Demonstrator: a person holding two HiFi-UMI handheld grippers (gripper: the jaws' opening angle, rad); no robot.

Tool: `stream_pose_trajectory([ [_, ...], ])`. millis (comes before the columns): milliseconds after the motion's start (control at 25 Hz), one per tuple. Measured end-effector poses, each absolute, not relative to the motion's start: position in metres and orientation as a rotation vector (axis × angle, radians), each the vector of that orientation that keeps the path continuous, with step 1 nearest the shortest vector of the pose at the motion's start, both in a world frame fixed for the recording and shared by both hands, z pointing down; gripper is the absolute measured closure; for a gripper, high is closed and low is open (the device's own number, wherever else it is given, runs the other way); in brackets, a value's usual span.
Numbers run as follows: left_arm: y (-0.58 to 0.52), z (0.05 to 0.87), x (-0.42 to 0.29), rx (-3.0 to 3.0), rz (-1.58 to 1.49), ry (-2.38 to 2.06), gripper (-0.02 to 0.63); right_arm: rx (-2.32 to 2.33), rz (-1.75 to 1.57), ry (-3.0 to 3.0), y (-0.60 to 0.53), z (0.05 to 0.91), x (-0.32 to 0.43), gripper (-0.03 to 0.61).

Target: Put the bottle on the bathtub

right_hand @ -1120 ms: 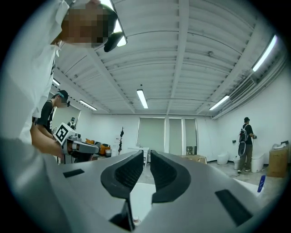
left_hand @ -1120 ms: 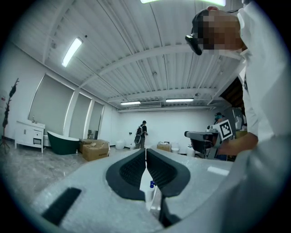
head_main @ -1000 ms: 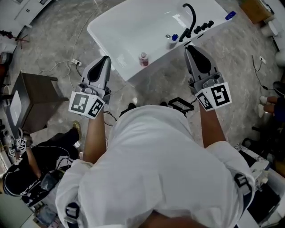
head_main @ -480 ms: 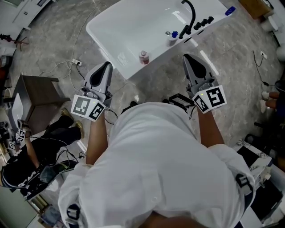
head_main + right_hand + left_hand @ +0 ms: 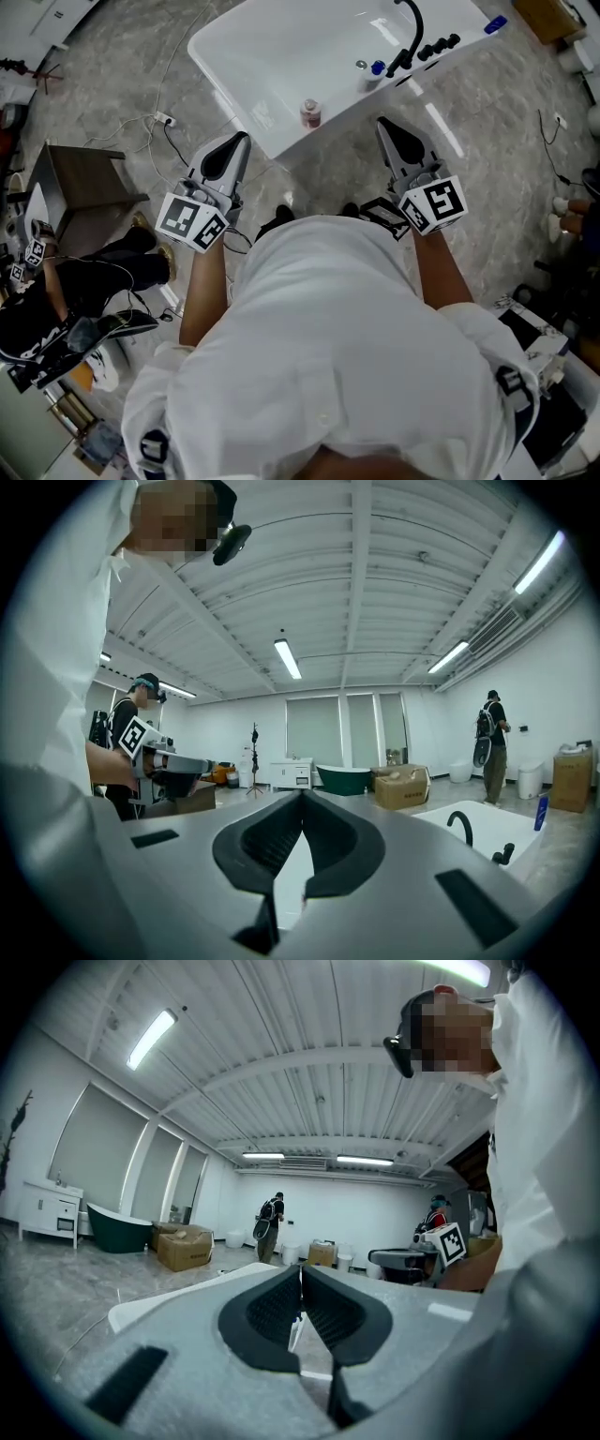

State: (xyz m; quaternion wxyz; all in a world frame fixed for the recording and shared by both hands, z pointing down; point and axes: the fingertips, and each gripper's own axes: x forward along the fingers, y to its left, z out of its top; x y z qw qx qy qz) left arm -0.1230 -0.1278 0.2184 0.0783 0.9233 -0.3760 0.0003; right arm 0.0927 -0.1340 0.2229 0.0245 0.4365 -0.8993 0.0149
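A small pinkish bottle stands upright on the near rim of the white bathtub. My left gripper hangs in front of the tub, down and left of the bottle, jaws shut and empty. My right gripper is to the right of the bottle, short of the tub's side. Its jaws have just closed with nothing between them. Both point level toward the tub and neither touches the bottle. The right gripper view shows the bathtub at the right.
A black faucet and a small blue item are at the tub's far end, with a blue bottle on its corner. A brown side table, floor cables and a crouching person are at left.
Both grippers have sunk a little and drawn slightly toward each other. The bottle has kept its place on the tub rim. The person at the lower left has shifted.
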Motion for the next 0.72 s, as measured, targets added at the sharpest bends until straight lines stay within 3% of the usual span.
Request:
stream_pose_trajectory([
  [720, -0.118, 0.237, -0.146, 2.755, 0.019, -1.029, 0.592, 1.195, 0.091, -2.799, -0.133, 0.236, 0.032, 0.565],
])
